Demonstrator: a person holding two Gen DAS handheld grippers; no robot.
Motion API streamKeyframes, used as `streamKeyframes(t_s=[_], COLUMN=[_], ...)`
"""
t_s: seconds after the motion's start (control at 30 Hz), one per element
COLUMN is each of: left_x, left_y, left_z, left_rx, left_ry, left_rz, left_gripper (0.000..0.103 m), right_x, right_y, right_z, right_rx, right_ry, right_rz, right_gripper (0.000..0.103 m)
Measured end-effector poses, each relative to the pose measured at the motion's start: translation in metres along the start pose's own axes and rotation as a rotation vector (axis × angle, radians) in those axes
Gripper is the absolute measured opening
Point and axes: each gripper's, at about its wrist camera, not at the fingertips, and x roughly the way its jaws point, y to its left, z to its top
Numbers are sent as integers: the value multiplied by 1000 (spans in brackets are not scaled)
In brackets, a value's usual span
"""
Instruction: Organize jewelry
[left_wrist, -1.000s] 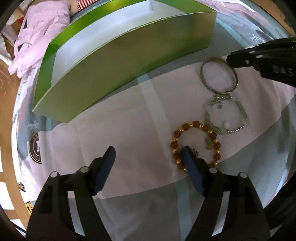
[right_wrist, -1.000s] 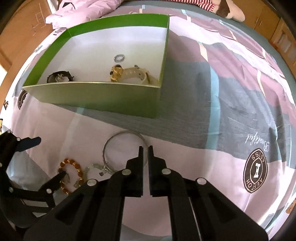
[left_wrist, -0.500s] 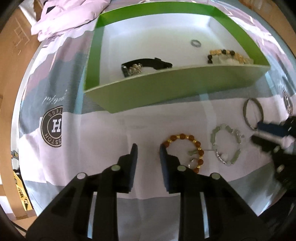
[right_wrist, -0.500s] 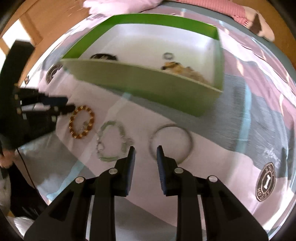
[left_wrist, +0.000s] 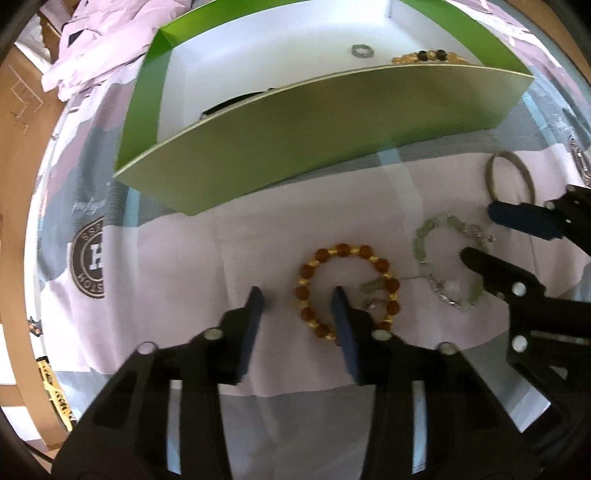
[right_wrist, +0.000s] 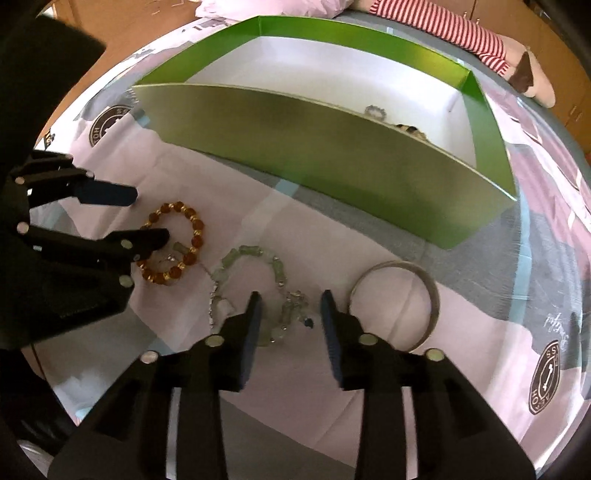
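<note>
An amber bead bracelet (left_wrist: 314, 266) (right_wrist: 195, 229), a pale green bead bracelet (left_wrist: 424, 240) (right_wrist: 255, 253) and a silver bangle (left_wrist: 524, 173) (right_wrist: 428, 284) lie on the bedsheet in front of the green box (left_wrist: 314, 125) (right_wrist: 332, 158). My left gripper (left_wrist: 297, 299) is open, its fingers straddling the left side of the amber bracelet. My right gripper (right_wrist: 290, 304) is open, its fingers straddling the right side of the green bracelet near its clasp. Neither holds anything.
The box holds a small ring (left_wrist: 362, 51), a dark-and-gold bead bracelet (left_wrist: 428, 56) and a black band (left_wrist: 229, 103). Pink bedding (left_wrist: 96, 44) lies behind it at the left. A striped stuffed toy (right_wrist: 461, 33) lies at the back right.
Both grippers have opened wider and come down closer to the sheet. The left now straddles the amber bracelet; the right moved left from the bangle to the green bracelet.
</note>
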Motion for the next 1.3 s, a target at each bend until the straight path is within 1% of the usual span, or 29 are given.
streamKeyframes(t_s=[0.07,0.13,0.17,0.2,0.23,0.27,0.3,0.33,0.47,0.6,0.7,0.73,0.8,0.87,0.93,1.0,1.03,1.07,1.13,1.23,1.3], left_x=[0,0,-1,-1,-5,-5,-5,-6,-9,-24,-28,-26,-20,-16,-14,-13,-12,-11,-7,-3,-1], left_y=[-3,-3,-2,0,-5,-2,2,6,20,32,34,34,32,27,26,28,30,32,37,39,39], left_z=[-1,-1,0,0,-5,-4,-3,-3,0,1,-1,-1,-1,-1,-1,-1,-1,0,2,2,2], left_rx=[0,-10,-18,-29,-42,-57,-78,-90,-120,-147,-162,-163,-147,-130,-124,-130,-136,-142,-150,-155,-156], left_ry=[-4,-11,-12,-10,-9,-8,-7,-7,-16,-56,-61,-52,-32,-15,-10,-6,-2,2,11,22,26], left_rz=[0,4,3,3,2,-1,-4,-6,3,-13,-10,-17,-21,-10,1,-2,-8,-10,-7,5,10], left_gripper=[30,23,15,9,8,8,8,8,8,8,7,8,8,8,8,11,12,14,20,25,32], right_x=[2,2,2,2,3,2,2,1,-6,-33,-48,-51,-52,-52,-50,-48,-48,-48,-50,-52,-53], right_y=[-4,-4,-2,1,4,5,8,9,10,-5,-15,-20,-27,-31,-26,-16,-15,-17,-24,-37,-49], right_z=[0,-1,-1,-2,-1,-2,-1,-1,2,6,9,10,11,9,9,12,12,12,12,13,14], right_rx=[15,4,-6,-20,-27,-34,-35,-39,-31,-3,17,31,55,74,57,33,28,33,69,122,165], right_ry=[2,8,5,0,-2,-2,0,4,-22,-98,-134,-140,-134,-121,-109,-103,-102,-101,-107,-115,-120], right_rz=[2,-9,-19,-33,-34,-14,-1,8,15,20,7,3,24,69,100,75,69,64,62,62,39], right_gripper=[38,38,38,36,26,12,8,6,6,6,6,6,6,6,6,7,11,17,23,23,23])
